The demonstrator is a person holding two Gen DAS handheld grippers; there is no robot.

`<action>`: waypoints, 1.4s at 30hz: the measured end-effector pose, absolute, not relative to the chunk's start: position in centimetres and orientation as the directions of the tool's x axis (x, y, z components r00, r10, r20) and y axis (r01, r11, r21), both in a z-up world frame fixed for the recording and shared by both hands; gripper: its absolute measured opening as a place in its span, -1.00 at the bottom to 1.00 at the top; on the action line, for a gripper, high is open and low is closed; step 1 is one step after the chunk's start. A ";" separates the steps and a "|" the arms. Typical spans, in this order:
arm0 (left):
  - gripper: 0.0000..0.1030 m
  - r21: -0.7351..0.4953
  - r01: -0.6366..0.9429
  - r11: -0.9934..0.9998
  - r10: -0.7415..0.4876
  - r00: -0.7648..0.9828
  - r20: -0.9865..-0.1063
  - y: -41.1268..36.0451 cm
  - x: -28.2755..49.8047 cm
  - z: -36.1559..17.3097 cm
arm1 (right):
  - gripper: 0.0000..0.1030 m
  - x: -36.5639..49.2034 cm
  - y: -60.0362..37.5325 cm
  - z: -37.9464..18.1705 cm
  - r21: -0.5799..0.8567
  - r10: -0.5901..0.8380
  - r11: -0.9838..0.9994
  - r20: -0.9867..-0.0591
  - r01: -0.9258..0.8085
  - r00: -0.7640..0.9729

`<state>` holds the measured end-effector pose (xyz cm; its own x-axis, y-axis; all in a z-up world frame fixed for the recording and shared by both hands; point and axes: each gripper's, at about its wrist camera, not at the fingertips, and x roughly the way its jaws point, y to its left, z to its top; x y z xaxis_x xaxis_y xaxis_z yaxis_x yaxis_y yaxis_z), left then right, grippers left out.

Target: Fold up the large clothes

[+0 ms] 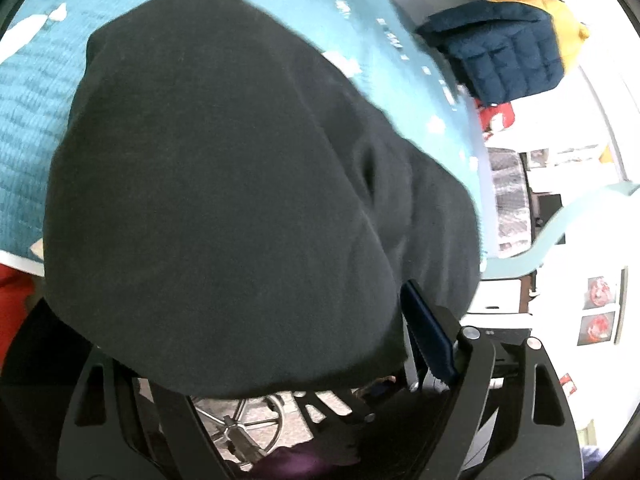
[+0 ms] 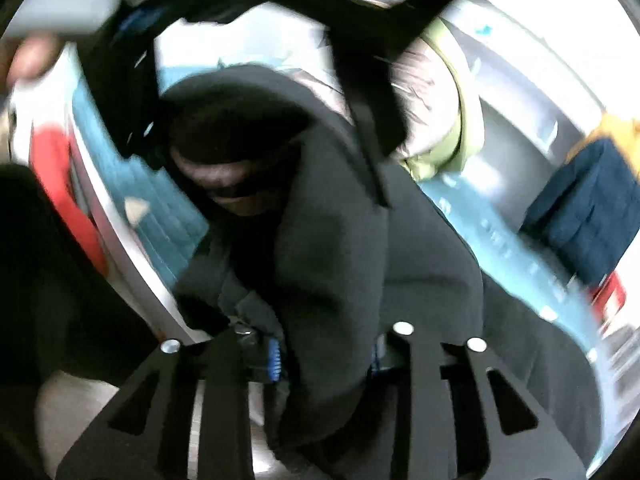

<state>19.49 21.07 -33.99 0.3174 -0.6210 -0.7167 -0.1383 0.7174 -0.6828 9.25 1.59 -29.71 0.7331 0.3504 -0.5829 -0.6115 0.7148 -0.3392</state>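
Right wrist view: black garment bunched between right hand-held gripper pads, clamped.

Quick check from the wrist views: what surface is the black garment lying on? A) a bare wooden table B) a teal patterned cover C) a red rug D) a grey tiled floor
B: in the left wrist view the black garment lies across a teal cover with white patches.

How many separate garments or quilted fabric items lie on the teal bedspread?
2: a black fleece garment in front, a navy quilted item with yellow lining at the far edge. Others may be hidden.
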 end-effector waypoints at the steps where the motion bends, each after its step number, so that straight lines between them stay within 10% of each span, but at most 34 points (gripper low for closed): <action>1: 0.67 -0.695 -0.121 0.709 -0.630 0.335 -0.701 21.0 19.1 -33.0 | -0.51 10.0 0.6 -28.3 -0.249 0.380 0.750 -0.597 -0.613 0.707; 7: 0.79 -0.776 -0.017 0.631 -0.637 0.559 -0.531 23.6 15.3 -27.1 | -0.53 12.3 -5.0 -23.1 0.067 0.484 0.828 -0.588 -0.557 0.648; 13: 0.92 -0.754 -0.125 0.645 -0.539 0.624 -0.565 25.2 15.6 -30.0 | -0.53 12.4 -8.6 -19.8 0.245 0.536 0.836 -0.556 -0.490 0.636; 19: 0.93 -0.831 0.031 0.555 -0.543 0.770 -0.335 23.3 13.6 -27.3 | -0.53 14.9 -12.3 -19.2 0.468 0.607 0.791 -0.521 -0.394 0.600; 25: 0.92 -0.842 -0.115 0.526 -0.420 0.826 -0.375 24.2 13.9 -28.2 | -0.52 15.7 -16.5 -19.2 0.639 0.648 0.717 -0.464 -0.278 0.604; 28: 0.92 -0.733 -0.225 0.642 -0.409 0.709 -0.575 22.2 17.4 -30.0 | -0.52 15.7 -18.7 -19.0 0.696 0.655 0.681 -0.439 -0.228 0.614; 42: 0.91 -0.635 0.179 0.752 -0.626 0.496 -0.601 3.5 30.4 -24.6 | -0.51 13.5 -31.0 -20.8 0.845 0.565 0.533 -0.390 0.039 0.727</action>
<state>30.40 3.50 -24.58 0.4964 -0.6259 -0.6015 0.1791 0.7518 -0.6346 13.53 -30.98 -20.78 0.7268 0.5654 -0.3899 0.0390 0.5329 0.8453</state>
